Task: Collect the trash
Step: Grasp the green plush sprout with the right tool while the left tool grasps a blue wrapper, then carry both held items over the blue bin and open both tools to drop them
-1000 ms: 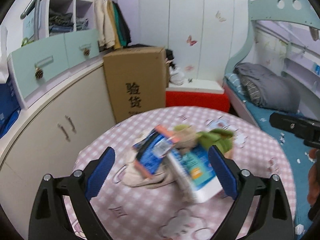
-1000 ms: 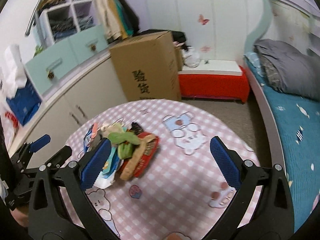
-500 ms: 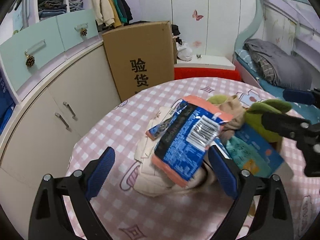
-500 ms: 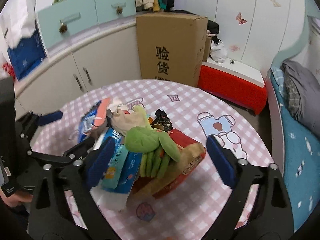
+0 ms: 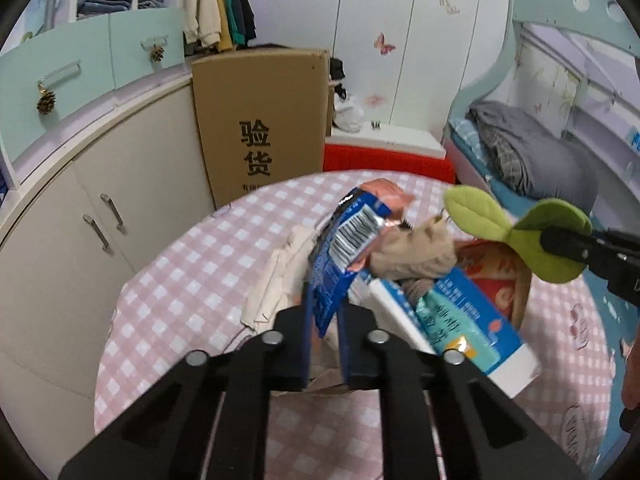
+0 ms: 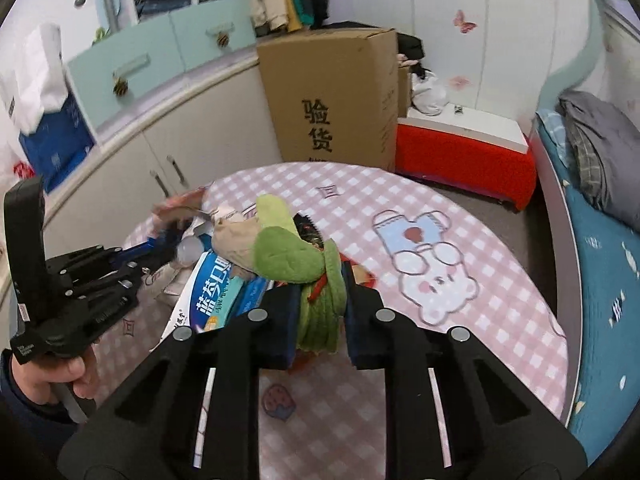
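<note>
A heap of trash lies on a round table with a pink checked cloth (image 5: 192,280). My left gripper (image 5: 324,332) is shut on a blue and orange snack wrapper (image 5: 348,248) at the heap's left side. My right gripper (image 6: 322,320) is shut on a green plush sprout toy (image 6: 288,256), which also shows in the left wrist view (image 5: 532,240). A blue and white tissue pack (image 5: 460,320), a beige crumpled cloth (image 5: 416,252) and a red snack bag (image 5: 496,268) lie in the heap between the grippers.
A tall cardboard box (image 5: 260,120) stands behind the table beside curved white cabinets (image 5: 80,220). A red and white low box (image 5: 384,152) sits at the back. A bed with a grey pillow (image 5: 532,160) runs along the right.
Both grippers moved into the heap and closed: the left on the snack wrapper, the right on the green plush toy. Both were open half a second ago.
</note>
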Tool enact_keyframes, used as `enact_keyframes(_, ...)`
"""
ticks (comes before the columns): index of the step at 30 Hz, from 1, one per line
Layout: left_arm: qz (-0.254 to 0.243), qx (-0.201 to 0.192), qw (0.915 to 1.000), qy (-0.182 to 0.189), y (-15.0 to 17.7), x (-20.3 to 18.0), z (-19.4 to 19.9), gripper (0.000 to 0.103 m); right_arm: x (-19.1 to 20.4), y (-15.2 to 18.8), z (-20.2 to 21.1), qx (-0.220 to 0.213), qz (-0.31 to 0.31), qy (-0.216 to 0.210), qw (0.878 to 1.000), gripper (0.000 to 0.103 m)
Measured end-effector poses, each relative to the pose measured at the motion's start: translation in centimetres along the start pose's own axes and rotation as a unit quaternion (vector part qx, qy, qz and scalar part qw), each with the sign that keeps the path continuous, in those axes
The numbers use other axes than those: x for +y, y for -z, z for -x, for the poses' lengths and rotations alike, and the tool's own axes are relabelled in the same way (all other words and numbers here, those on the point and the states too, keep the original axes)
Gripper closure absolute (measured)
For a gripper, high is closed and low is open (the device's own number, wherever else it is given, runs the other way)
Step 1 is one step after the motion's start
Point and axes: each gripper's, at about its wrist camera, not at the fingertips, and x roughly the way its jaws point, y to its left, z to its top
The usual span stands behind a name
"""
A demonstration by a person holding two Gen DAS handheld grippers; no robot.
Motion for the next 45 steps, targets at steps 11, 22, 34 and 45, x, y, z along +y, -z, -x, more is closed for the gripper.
enact_keyframes(11, 0.029, -0.030, 0.9984, 0.039, -0.6, -1.2, 3.8, 0.101, -3.5, 0.9, 5.2, -0.045, -0.050, -0.003, 0.998, 0.084)
enact_keyframes(22, 0.004, -0.069, 0.9907, 0.117, -2.3, -8.6, 9.1, 0.101, -8.5, 2.4, 11.4, -0.098, -0.096, 0.008, 0.991, 0.084)
enact_keyframes(34, -0.060, -0.046, 0.9712, 0.226, -2.8, -23.4, 9.1, 0.101, -17.8, 7.2, 19.5, -0.152, -0.175, 0.049, 0.972, 0.084)
enact_keyframes(45, -0.100, 0.025, 0.9506, 0.293, -0.5, -35.4, 5.1, 0.101, -26.6, 13.8, 23.2, -0.154, -0.258, 0.116, 0.947, 0.084)
